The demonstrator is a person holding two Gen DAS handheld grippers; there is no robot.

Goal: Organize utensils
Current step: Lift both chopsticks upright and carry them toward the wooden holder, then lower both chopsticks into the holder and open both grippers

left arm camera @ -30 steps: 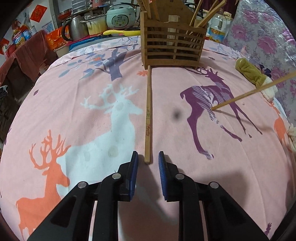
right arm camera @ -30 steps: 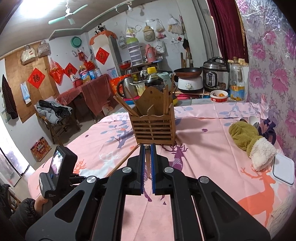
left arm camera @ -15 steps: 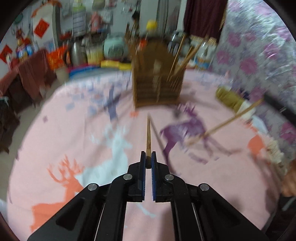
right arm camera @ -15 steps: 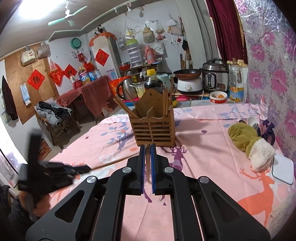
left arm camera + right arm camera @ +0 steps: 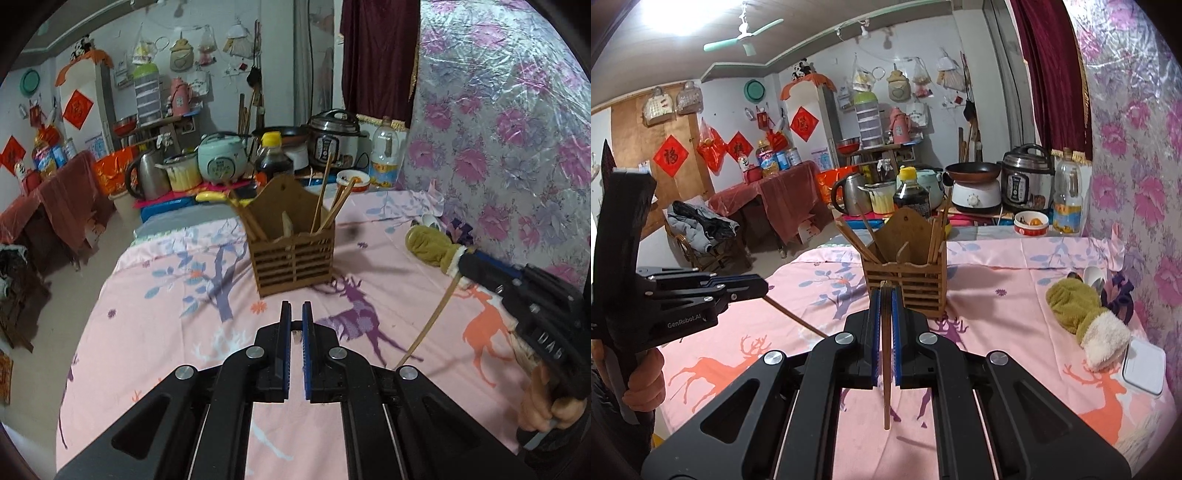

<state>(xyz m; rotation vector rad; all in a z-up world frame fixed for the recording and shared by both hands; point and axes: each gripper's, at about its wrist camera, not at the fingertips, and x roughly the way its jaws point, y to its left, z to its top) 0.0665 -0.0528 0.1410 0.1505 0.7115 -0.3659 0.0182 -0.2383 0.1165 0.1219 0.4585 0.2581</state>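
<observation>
Lifted off the surface [image 5: 155, 332], both chopsticks are now riding in grippers.
Left gripper [image 5: 294, 325] fingers are pinching one slim wooden chopstick [image 5: 294, 334]; right gripper [image 5: 885, 306] fingers are clamping another chopstick [image 5: 886, 354], below centre frame, before one slatted bamboo holder [image 5: 916, 284].

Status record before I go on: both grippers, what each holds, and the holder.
left gripper: jaws shut on first chopstick
right gripper: jaws shut on second chopstick, which hangs below the jaws
holder: upright on tablecloth, ahead of both grippers, several chopsticks inside
nearby: glove right of holder

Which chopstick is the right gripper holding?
The chopstick clamped in the right gripper, hanging tip-down; others stand in the wooden holder, one sits in the left gripper.
</observation>
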